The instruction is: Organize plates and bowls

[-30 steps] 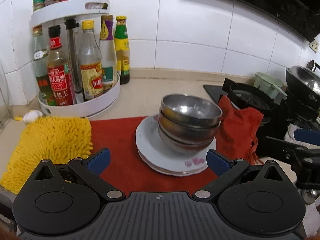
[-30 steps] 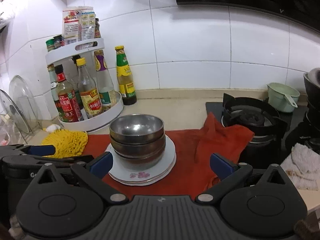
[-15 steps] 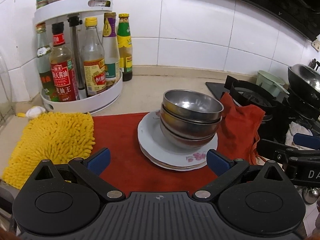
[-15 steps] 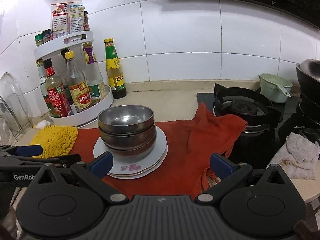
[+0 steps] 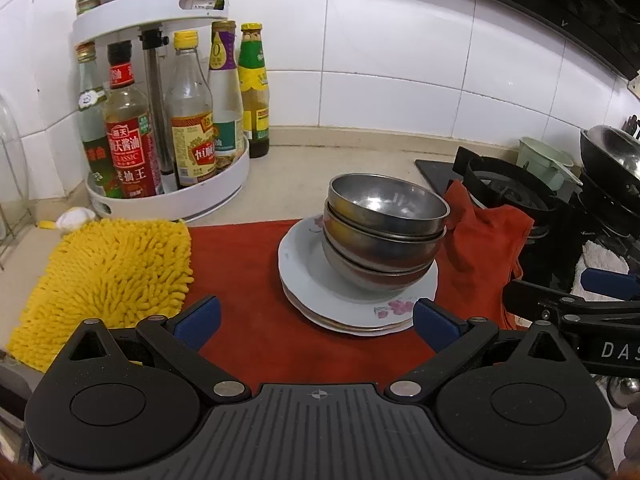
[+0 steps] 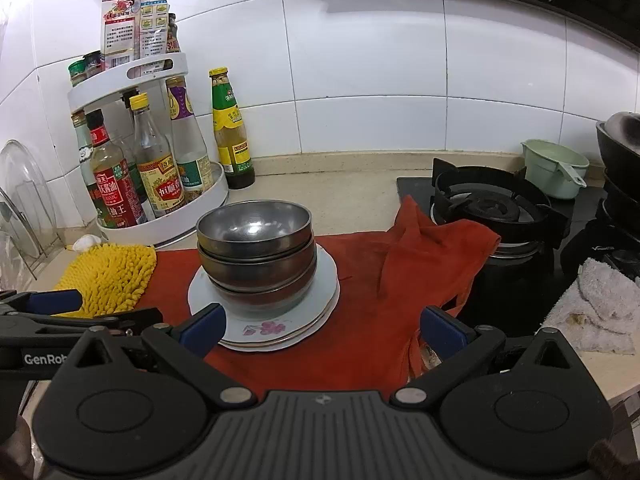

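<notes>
Three nested steel bowls (image 5: 384, 232) (image 6: 256, 248) stand on a small stack of white flowered plates (image 5: 320, 300) (image 6: 276, 330), which rests on a red cloth (image 5: 248, 320) (image 6: 400, 280). My left gripper (image 5: 316, 318) is open, its blue-padded fingers held just short of the plates' near rim, nothing between them. My right gripper (image 6: 322, 328) is open too, with its left pad in front of the plates' near edge and its right pad over the red cloth. Each gripper shows at the edge of the other's view.
A two-tier white rack of sauce bottles (image 5: 160, 140) (image 6: 148, 168) stands at the back left, a yellow chenille mat (image 5: 104, 276) (image 6: 108, 276) in front of it. A gas burner (image 6: 492, 204), a green scoop (image 6: 556, 168), a black wok (image 5: 612, 160) and a white towel (image 6: 596, 304) crowd the right.
Both grippers have pulled back a little from the stack and shifted slightly; the bowls and plates have stayed put. Jaws remain open.
</notes>
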`<state>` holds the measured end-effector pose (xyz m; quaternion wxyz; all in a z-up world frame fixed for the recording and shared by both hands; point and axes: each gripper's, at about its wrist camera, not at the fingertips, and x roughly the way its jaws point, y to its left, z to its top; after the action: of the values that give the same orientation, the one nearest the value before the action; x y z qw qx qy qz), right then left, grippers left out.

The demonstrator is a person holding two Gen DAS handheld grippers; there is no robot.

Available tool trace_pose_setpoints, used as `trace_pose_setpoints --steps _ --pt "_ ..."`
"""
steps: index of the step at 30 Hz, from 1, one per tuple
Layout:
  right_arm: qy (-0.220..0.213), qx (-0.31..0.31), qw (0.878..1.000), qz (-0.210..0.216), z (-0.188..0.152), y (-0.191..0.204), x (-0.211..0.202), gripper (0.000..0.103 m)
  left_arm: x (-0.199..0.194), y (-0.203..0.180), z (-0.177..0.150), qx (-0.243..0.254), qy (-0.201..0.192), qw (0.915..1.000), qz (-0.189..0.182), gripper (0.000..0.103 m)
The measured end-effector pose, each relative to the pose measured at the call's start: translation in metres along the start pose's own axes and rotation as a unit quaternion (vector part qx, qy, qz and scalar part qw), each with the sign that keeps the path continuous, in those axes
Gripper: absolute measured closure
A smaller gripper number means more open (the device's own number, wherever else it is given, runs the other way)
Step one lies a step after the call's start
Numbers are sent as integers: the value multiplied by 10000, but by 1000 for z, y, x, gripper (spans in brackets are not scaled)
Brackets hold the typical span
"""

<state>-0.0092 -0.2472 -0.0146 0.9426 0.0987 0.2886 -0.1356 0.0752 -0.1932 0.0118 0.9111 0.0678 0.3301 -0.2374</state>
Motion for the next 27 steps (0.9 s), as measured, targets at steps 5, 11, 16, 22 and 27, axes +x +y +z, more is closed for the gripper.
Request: trace_pose_setpoints --steps 5,11,16,22,27 --pt "5 9 10000 -6 0 1 0 3 -1 0 0 -13 14 10000 2 0" --pt "39 7 10000 -6 -1 0 0 3 0 -1 -1 10 75 10000 33 0" --pt "72 27 10000 -2 -3 -1 0 3 -2 -3 -1 69 46 9999 131 0" --pt "86 10 10000 -29 -3 -1 -1 3 0 -4 0 -9 206 9997 93 0" --pt "100 24 9999 -32 -3 -2 -2 3 0 -5 0 -15 220 9997 96 0"
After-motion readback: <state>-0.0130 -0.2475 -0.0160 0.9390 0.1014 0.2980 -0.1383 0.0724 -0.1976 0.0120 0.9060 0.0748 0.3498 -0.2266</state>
